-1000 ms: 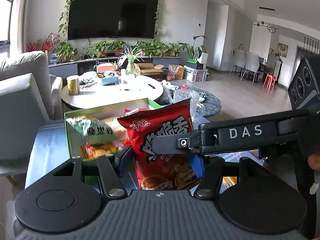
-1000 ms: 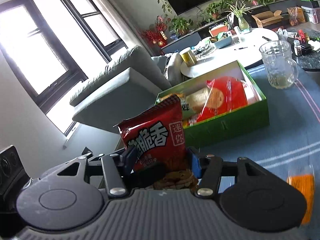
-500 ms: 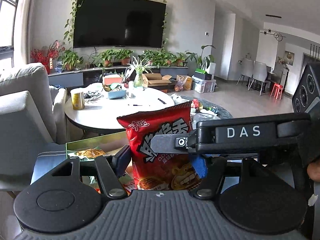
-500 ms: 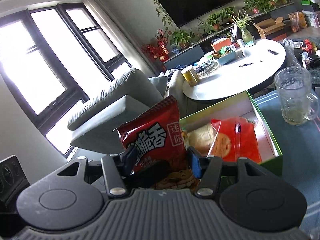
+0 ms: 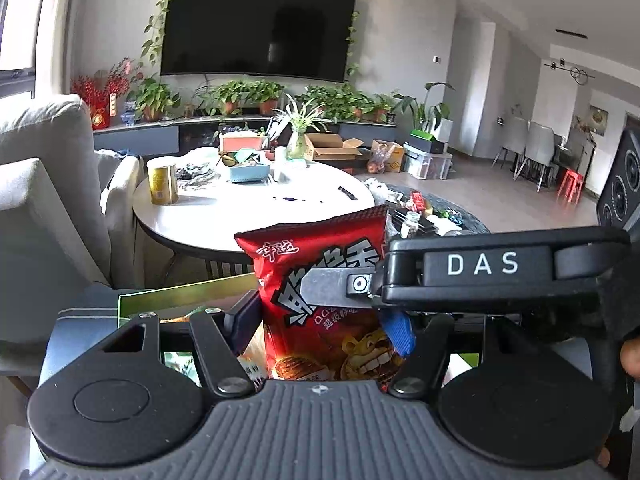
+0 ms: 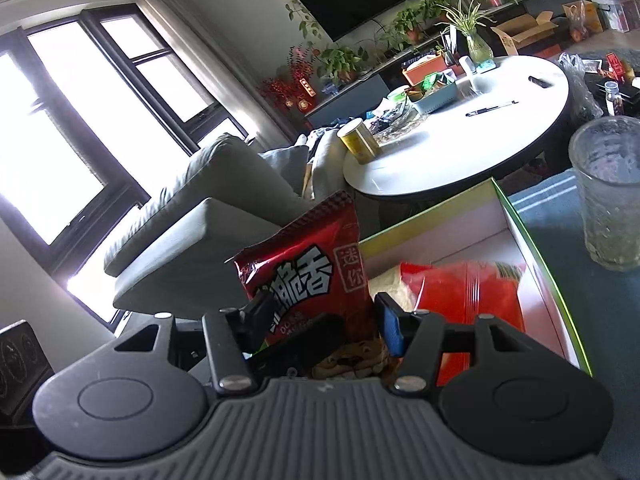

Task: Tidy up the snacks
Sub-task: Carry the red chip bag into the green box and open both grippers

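Observation:
A red snack bag [image 5: 320, 280] with white lettering stands upright between the fingers of my left gripper [image 5: 320, 328], which press its sides. A finger [image 5: 340, 288] of my right gripper crosses in front of the bag from the right. In the right wrist view the same red bag [image 6: 308, 272] is pinched by my right gripper [image 6: 322, 324], and a dark finger [image 6: 304, 340] of the left gripper crosses its lower part. The open green box [image 6: 540, 248] lies just beyond and below, with a red packet [image 6: 460, 296] and a pale one inside. Its green edge [image 5: 180, 300] shows behind my left fingers.
A ribbed glass mug [image 6: 608, 192] stands on the blue cloth right of the box. Beyond are a white round table [image 5: 240, 208] with a yellow can [image 5: 162, 178] and clutter, and a grey sofa [image 5: 40, 200] on the left.
Both grippers have carried the red bag forward toward the green box. The box now sits close beneath them, mostly hidden in the left view and larger in the right view.

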`<action>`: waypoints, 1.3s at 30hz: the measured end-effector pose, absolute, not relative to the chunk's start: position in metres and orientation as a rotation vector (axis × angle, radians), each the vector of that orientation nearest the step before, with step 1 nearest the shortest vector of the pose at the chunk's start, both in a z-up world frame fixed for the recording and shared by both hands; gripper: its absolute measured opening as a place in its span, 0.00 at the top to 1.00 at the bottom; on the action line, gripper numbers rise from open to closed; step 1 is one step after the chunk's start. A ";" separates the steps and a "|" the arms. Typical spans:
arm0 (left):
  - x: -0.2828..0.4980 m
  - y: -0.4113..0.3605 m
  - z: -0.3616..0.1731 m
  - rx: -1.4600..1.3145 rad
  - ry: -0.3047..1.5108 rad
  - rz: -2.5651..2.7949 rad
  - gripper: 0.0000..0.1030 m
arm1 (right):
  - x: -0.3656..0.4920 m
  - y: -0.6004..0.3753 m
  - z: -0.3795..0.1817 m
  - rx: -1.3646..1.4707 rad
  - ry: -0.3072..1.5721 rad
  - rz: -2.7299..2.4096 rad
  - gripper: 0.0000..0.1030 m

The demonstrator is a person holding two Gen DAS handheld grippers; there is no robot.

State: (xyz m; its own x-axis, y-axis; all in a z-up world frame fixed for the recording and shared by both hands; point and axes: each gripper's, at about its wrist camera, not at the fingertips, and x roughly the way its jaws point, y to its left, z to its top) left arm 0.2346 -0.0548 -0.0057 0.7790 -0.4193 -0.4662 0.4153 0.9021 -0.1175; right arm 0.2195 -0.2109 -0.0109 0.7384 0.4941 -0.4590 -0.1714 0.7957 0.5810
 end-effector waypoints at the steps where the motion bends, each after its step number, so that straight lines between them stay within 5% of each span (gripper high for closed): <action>1: 0.239 -0.055 -0.007 -0.014 0.512 -0.449 0.41 | 0.223 -0.211 -0.012 0.535 0.643 0.386 0.52; 13: 0.243 -0.046 -0.028 0.017 0.568 -0.342 0.36 | 0.227 -0.226 -0.024 0.554 0.647 0.329 0.52; 39: 0.115 -0.030 0.060 0.043 0.374 -0.324 0.24 | 0.104 -0.212 0.054 0.330 0.396 0.284 0.50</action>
State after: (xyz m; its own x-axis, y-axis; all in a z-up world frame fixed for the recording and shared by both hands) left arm 0.1149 -0.0301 0.0602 0.8802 -0.3029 -0.3654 0.3186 0.9477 -0.0182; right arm 0.1041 -0.2123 0.0543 0.8847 0.3311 -0.3280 -0.2041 0.9080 0.3660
